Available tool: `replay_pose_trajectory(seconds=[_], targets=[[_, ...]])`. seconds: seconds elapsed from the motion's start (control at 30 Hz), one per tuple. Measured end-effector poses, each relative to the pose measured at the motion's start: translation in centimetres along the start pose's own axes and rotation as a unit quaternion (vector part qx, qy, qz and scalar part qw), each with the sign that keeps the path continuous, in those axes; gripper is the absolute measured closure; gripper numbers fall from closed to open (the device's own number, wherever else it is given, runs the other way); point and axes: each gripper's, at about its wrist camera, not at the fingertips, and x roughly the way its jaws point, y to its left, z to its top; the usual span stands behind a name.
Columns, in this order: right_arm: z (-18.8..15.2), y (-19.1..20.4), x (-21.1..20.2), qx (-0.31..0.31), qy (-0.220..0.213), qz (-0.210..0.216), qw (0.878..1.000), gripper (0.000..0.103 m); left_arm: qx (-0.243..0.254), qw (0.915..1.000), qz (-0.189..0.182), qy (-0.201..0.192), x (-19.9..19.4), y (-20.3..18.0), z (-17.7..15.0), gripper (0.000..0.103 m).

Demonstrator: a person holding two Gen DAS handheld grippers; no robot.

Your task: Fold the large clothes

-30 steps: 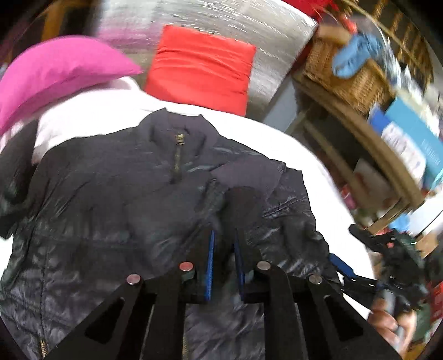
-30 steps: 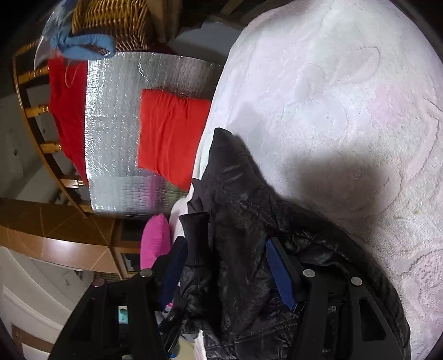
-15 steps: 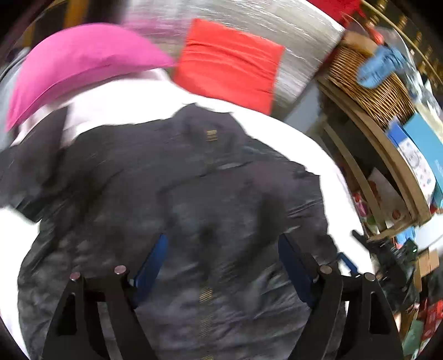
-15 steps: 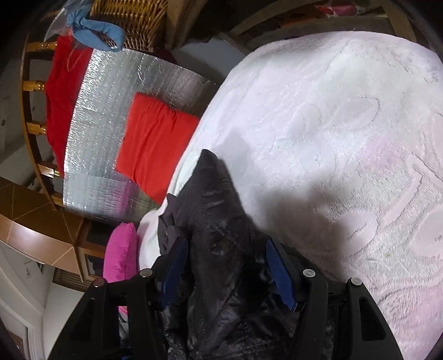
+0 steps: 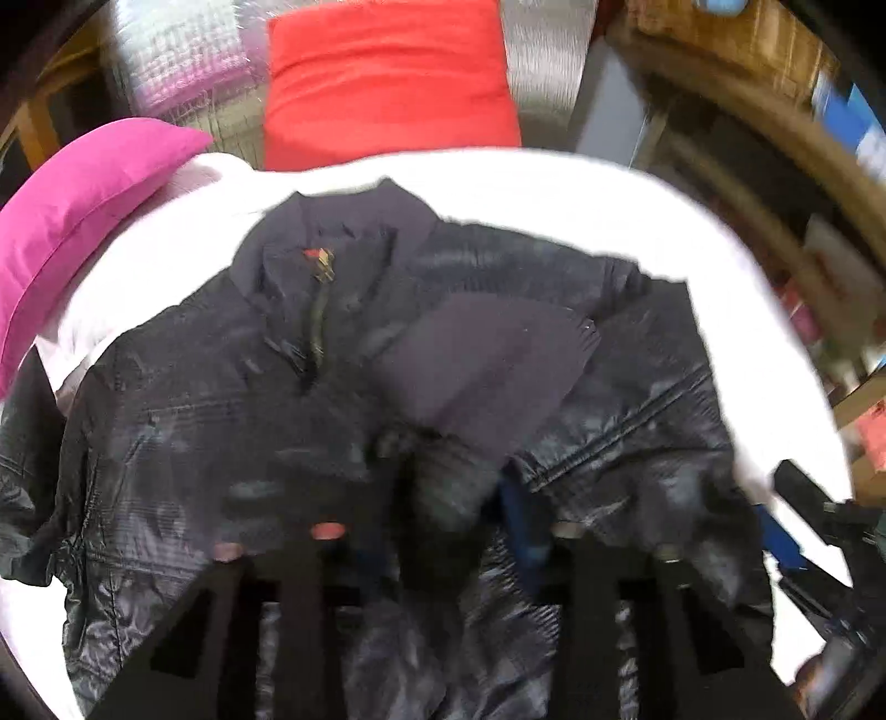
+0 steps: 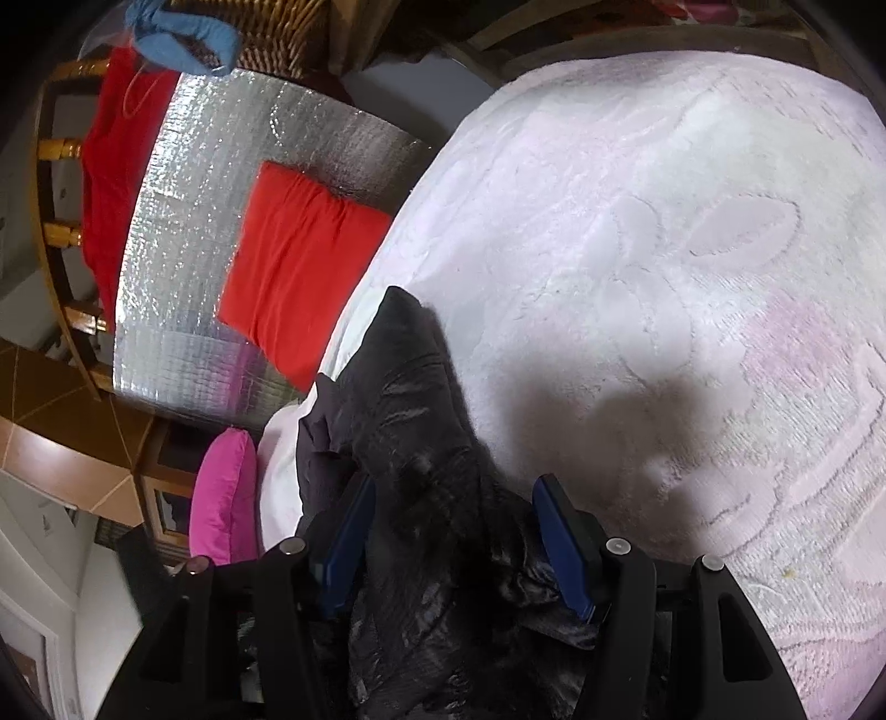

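A black puffer jacket [image 5: 232,399] lies front up on a white bed cover [image 5: 554,188], its collar toward the far side. One sleeve cuff [image 5: 487,365] is folded across the chest. My left gripper [image 5: 448,520] hangs low over the jacket, blurred. Its jaws are closing, and sleeve fabric fills the narrow gap between them. My right gripper [image 6: 454,548] is shut on a thick bunch of the jacket [image 6: 410,421] at its right edge. It also shows at the lower right of the left wrist view, right gripper [image 5: 803,531].
A red cushion [image 5: 387,83] leans on a silver foil mat [image 6: 221,194] at the head of the bed. A pink pillow [image 5: 83,210] lies at the far left. Wooden shelves [image 5: 775,144] with a wicker basket [image 6: 266,33] stand beside the bed. Bare bed cover [image 6: 664,277] spreads right of the jacket.
My left jaws let go of the sleeve, swung wide open, then narrowed around sleeve fabric again, now closer over the jacket. My right gripper rolled a little, still gripping the jacket.
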Motion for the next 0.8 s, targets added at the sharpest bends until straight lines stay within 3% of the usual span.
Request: replay_pose_trajectory(seconds=[0.13,0.23,0.43,0.57,0.6,0.8], targets=[[-0.2,0.2,0.0,-0.005,-0.003,-0.001,1.0,0.04,-0.013,0.9978,-0.033,-0.057,-4.7,4.0,-1.0,0.08],[-0.3,0.3,-0.1,-0.012,-0.007,-0.008,1.0,0.04,-0.043,0.995,-0.061,-0.066,-7.3,8.2,-2.4,0.08],[-0.5,0.6,0.2,-0.022,-0.009,-0.022,0.999,0.04,-0.09,0.9921,-0.079,-0.037,-9.0,16.1,-7.1,0.068],[-0.6,1.3,0.5,-0.047,-0.012,-0.041,0.998,0.04,-0.11,0.9907,-0.07,-0.038,-9.8,18.8,-9.6,0.041],[-0.6,1.3,0.6,-0.051,-0.011,-0.046,0.998,0.039,-0.118,0.9896,-0.075,-0.032,-9.8,19.4,-10.2,0.038],[-0.3,1.0,2.6,-0.066,0.002,-0.079,0.995,0.033,-0.203,0.9691,-0.138,0.019,-7.5,22.9,-13.8,0.035]])
